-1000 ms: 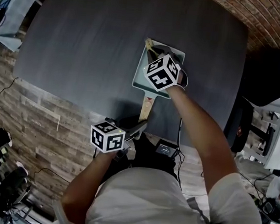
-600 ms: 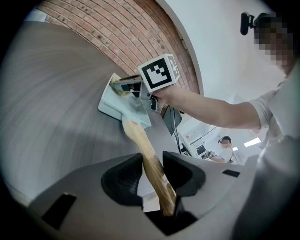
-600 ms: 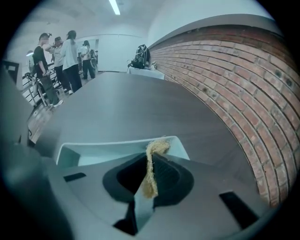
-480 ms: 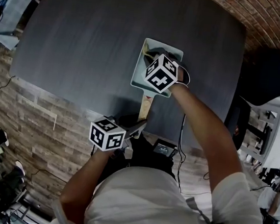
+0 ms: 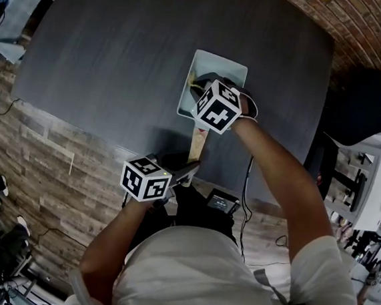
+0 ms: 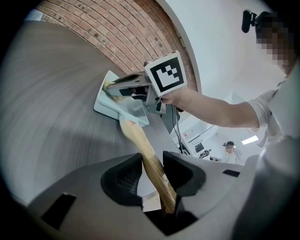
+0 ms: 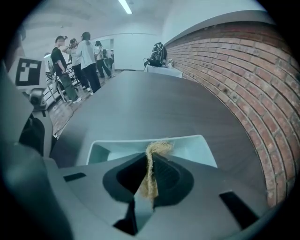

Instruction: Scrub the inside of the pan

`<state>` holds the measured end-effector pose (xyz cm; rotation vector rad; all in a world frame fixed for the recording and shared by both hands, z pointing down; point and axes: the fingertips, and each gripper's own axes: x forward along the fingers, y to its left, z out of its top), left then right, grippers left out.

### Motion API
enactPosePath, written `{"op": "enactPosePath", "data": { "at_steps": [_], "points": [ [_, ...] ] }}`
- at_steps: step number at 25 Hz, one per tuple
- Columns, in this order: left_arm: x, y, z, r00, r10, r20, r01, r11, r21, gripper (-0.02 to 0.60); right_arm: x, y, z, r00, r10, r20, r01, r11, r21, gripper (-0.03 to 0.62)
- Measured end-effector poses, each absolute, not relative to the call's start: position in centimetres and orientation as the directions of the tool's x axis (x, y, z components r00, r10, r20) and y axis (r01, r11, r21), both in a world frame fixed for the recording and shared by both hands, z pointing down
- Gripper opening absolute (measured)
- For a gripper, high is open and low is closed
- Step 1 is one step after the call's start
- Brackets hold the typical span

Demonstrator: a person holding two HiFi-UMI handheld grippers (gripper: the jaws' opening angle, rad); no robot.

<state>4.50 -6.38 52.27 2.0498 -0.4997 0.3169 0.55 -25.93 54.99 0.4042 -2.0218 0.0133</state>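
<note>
Obscured: in the head view the marker cube (image 5: pixel 218 107) on the right gripper (image 7: pixel 149 168) and the hand behind it cover the near half of the pan (image 5: pixel 215 65). That gripper's jaws cannot be seen from there. Only the pan's far wall and a strip of its floor show.

In the right gripper view the jaws block the pan's near side and its handle. Whether the scrubber (image 7: pixel 158 148) touches the pan floor cannot be told.

Right gripper: jaws pinch the scrubber, a flat tan fibrous wad standing on edge between the pads. Its frayed top pokes out past the tips. The pan's pale mint far wall lies directly beyond and below the tips, so the jaws point down into the pan.

Left gripper (image 6: pixel 152 164): jaws close on the wooden handle (image 6: pixel 140 140), which runs diagonally between the pads, with both pads touching it. They have just been easing slightly wider, with the handle between them. The handle's butt end is lost in the slot behind the pads.

The pan sits flat on the dark grey table (image 5: pixel 119 54), its handle pointing toward the person. The two grippers are well apart.
</note>
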Motion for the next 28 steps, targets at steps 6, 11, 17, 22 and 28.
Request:
{"op": "enactPosePath", "data": {
  "at_steps": [6,11,17,22,28],
  "points": [
    [4.5,-6.4,52.2,0.885,-0.209,0.415,-0.464,-0.463,0.755,0.146,0.1,-24.4,55.0,-0.439,-0.187,0.879,-0.235,0.968,0.088,0.046],
    [4.5,-6.4,52.3,0.887,-0.202,0.416,-0.461,-0.47,0.753,0.147,-0.2,-23.0,55.2,-0.436,-0.101,0.894,-0.166,0.986,0.03,0.046],
    [4.6,-6.4,52.2,0.887,-0.196,0.419,-0.46,-0.473,0.752,0.147,-0.2,-21.0,55.3,-0.46,0.056,0.886,-0.119,0.985,-0.124,0.046],
    [4.4,-6.4,52.2,0.886,-0.196,0.421,-0.461,-0.477,0.748,0.149,-0.4,-19.5,55.1,-0.455,0.209,0.865,-0.032,0.968,-0.25,0.046],
    [4.4,-6.4,52.2,0.886,-0.207,0.416,-0.463,-0.467,0.753,0.147,-0.2,-18.5,54.9,-0.432,0.356,0.829,0.038,0.925,-0.377,0.044]
  ]
}}
